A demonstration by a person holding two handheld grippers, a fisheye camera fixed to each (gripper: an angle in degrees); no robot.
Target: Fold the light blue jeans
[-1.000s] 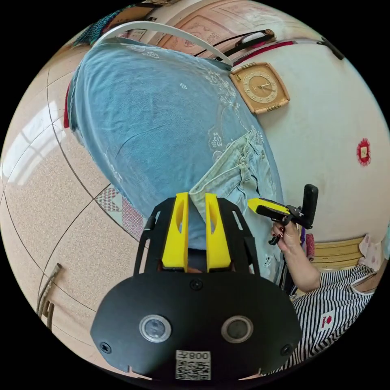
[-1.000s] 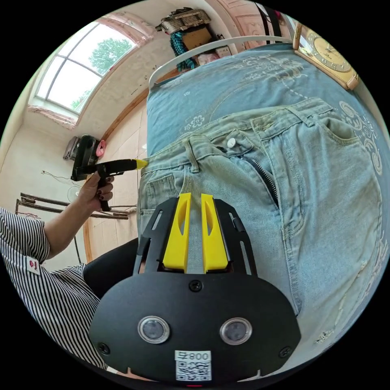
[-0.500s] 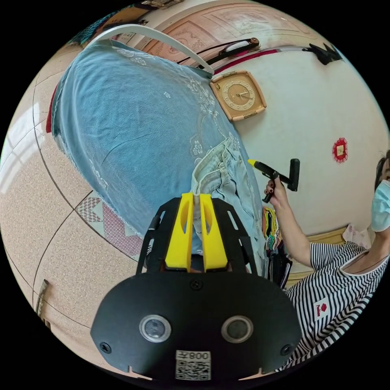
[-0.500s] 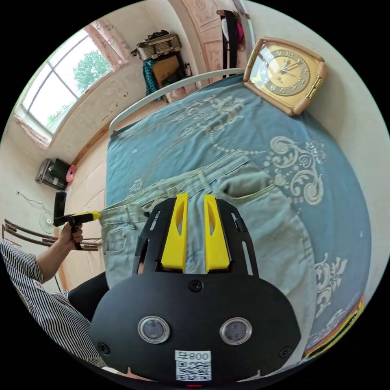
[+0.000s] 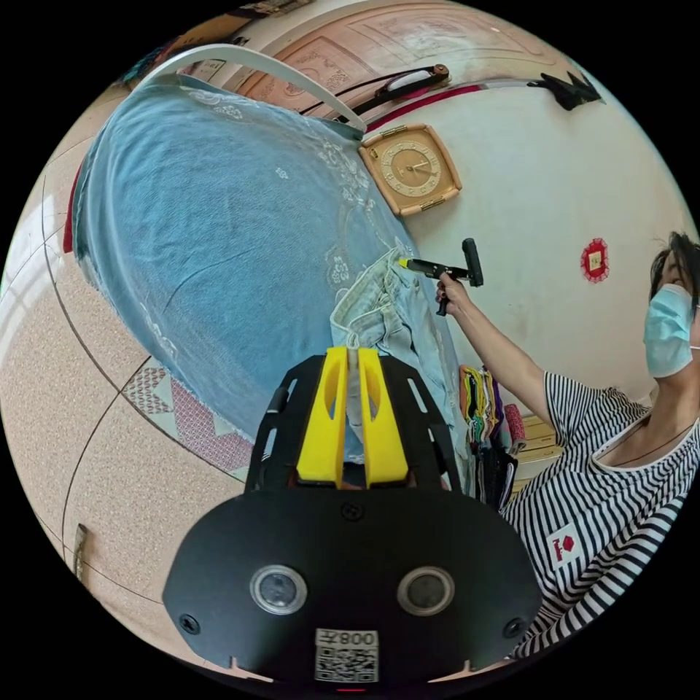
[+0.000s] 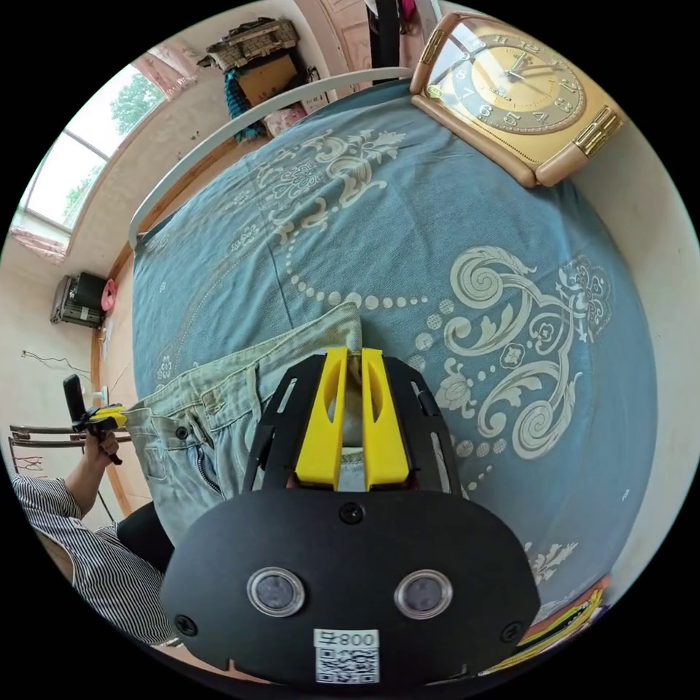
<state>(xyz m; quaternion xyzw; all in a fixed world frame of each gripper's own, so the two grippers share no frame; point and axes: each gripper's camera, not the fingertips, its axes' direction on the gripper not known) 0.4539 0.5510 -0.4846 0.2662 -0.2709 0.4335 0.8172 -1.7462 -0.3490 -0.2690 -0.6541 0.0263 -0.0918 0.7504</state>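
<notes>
Both grippers have pulled farther apart since a second ago, and the jeans (image 6: 219, 430) now stretch out wide at the waist across the bed (image 6: 408, 240). Before, the right gripper was close to the left one; now it is well away, near the wall.

The left gripper (image 5: 352, 356) has its two yellow jaws squeezed tight on one corner of the waistband, at the side of the bed. In the left gripper view, the jeans (image 5: 386, 321) run from those jaws up to the right gripper (image 5: 402, 263), which pinches the other corner.

In the right gripper view, the right gripper (image 6: 353, 357) is clamped on the waistband with cloth between its jaws. The left gripper (image 6: 120, 417) holds the far end of the waistband.

The jeans lie on the blue bedspread with the zip open. A gold clock (image 6: 510, 87) leans against the wall at the back of the bed. A person in a striped shirt (image 5: 605, 510) holds both tools.
</notes>
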